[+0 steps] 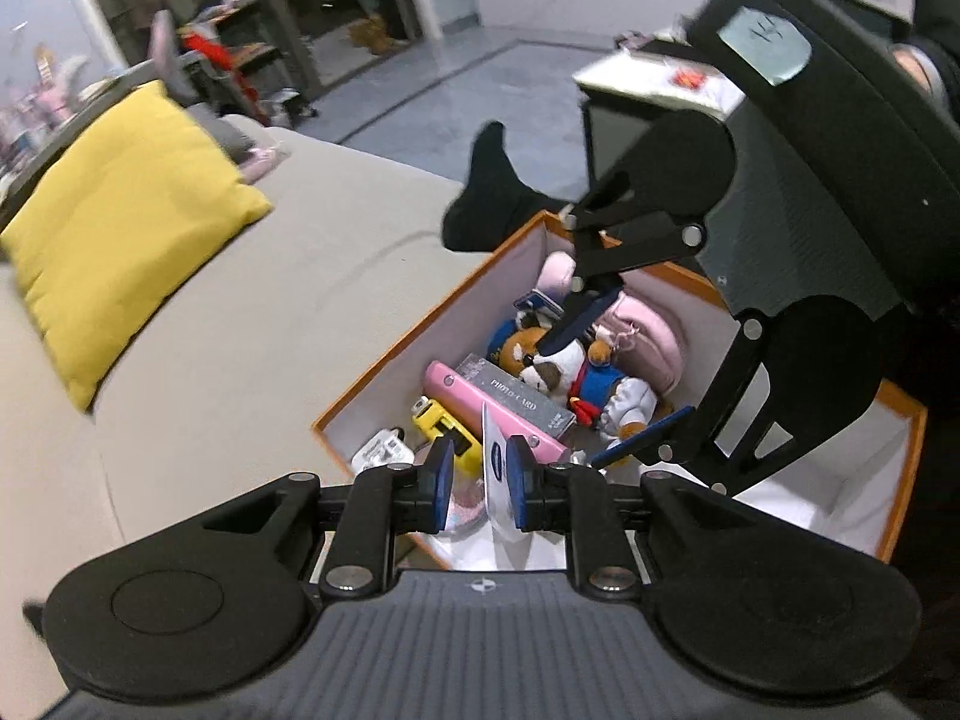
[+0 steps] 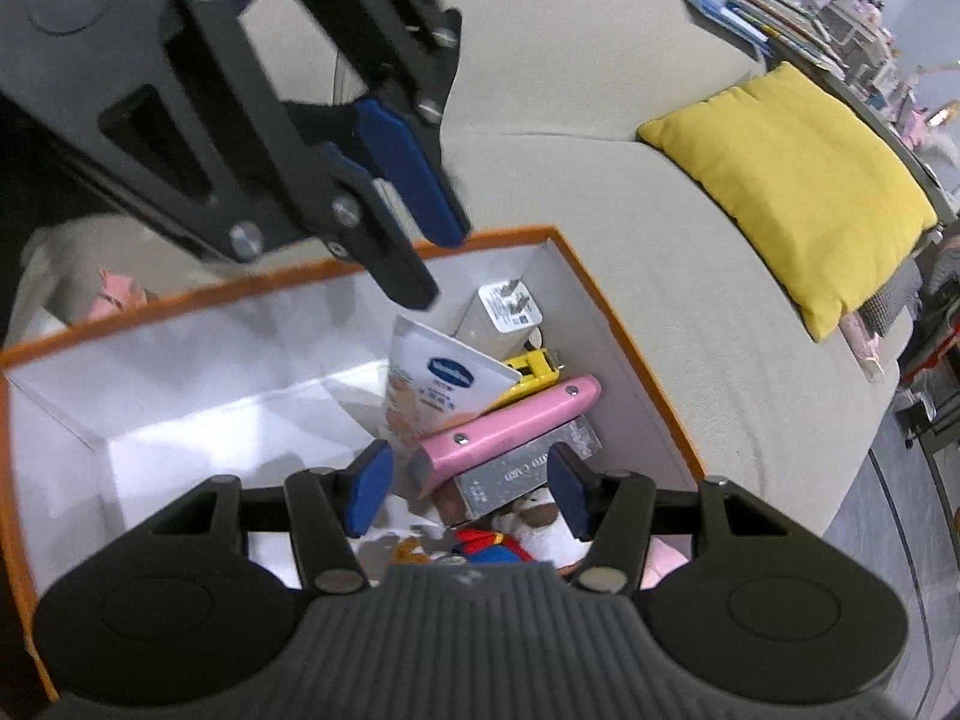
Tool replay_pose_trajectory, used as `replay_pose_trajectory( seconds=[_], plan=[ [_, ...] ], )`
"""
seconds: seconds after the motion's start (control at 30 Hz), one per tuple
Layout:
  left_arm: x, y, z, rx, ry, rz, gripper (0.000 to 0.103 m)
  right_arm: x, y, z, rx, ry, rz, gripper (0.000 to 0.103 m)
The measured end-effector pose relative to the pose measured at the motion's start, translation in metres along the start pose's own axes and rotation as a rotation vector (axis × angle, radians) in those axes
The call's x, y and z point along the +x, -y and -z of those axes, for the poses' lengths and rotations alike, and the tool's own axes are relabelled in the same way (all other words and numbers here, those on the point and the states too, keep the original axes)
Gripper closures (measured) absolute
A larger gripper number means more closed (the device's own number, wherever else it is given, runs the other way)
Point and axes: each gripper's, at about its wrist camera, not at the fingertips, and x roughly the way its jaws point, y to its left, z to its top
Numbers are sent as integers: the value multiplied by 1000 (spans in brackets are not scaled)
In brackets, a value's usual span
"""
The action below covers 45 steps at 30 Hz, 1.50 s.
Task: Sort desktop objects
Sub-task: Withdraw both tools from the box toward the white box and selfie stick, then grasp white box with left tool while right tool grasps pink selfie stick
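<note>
Both grippers hover empty over the orange-rimmed box (image 2: 630, 324) (left (image 1: 480, 474) narrowly parted, right (image 2: 468, 492) wide).

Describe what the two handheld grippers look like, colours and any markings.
Both the left gripper and the right gripper have black linkage arms, round black side discs, silver pivot pins, blue finger pads and a ribbed grey body. The right gripper's housing carries a pale handwritten label.

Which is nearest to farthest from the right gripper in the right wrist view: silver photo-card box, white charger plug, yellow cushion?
From the right gripper:
1. Silver photo-card box, between the open fingers, inside the orange-rimmed box.
2. White charger plug, in the box's far corner.
3. Yellow cushion, upper right on the beige sofa.
</note>
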Motion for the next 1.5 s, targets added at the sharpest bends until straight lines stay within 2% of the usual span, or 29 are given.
replay_pose_trajectory(
  seconds=[0.1, 0.17, 0.27, 0.37, 0.5, 0.6, 0.7, 0.73, 0.9, 0.97, 1.1, 1.2, 1.3, 1.5],
  plan=[
    [-28, 7, 13, -21, 55, -45, 81, -18, -8, -3, 60, 35, 16, 44],
    [-45, 13, 22, -40, 69, -66, 76, -33, -16, -3, 120, 68, 18, 44],
    [-74, 16, 39, -156, 72, -87, 76, -58, -33, -3, 195, 155, 22, 44],
    [-101, 19, 64, -309, 80, -105, 76, -82, -56, -3, 243, 221, -10, 44],
    [-121, 28, 102, -480, 62, -121, 76, -101, -84, -1, 304, 271, -143, 45],
    [-124, 38, 137, -616, 21, -120, 76, -101, -114, 4, 308, 254, -213, 59],
    [-112, 47, 168, -752, -38, -108, 76, -91, -145, 11, 300, 211, -225, 65],
    [-106, 52, 176, -778, -61, -103, 76, -84, -153, 14, 308, 189, -227, 69],
    [-76, 68, 208, -926, -149, -73, 74, -40, -179, 32, 395, 69, -179, 71],
    [-65, 75, 216, -967, -184, -87, 70, -26, -183, 42, 459, 35, -196, 75],
    [-50, 83, 231, -1056, -223, -59, 69, -3, -187, 50, 532, -15, -257, 87],
    [-42, 87, 239, -1100, -238, -59, 68, 0, -192, 53, 549, -22, -263, 87],
    [-36, 91, 239, -1101, -242, -84, 67, 2, -190, 56, 564, -23, -264, 83],
    [-29, 94, 237, -1103, -245, -87, 43, 18, -182, 58, 595, -44, -289, 75]
  ],
)
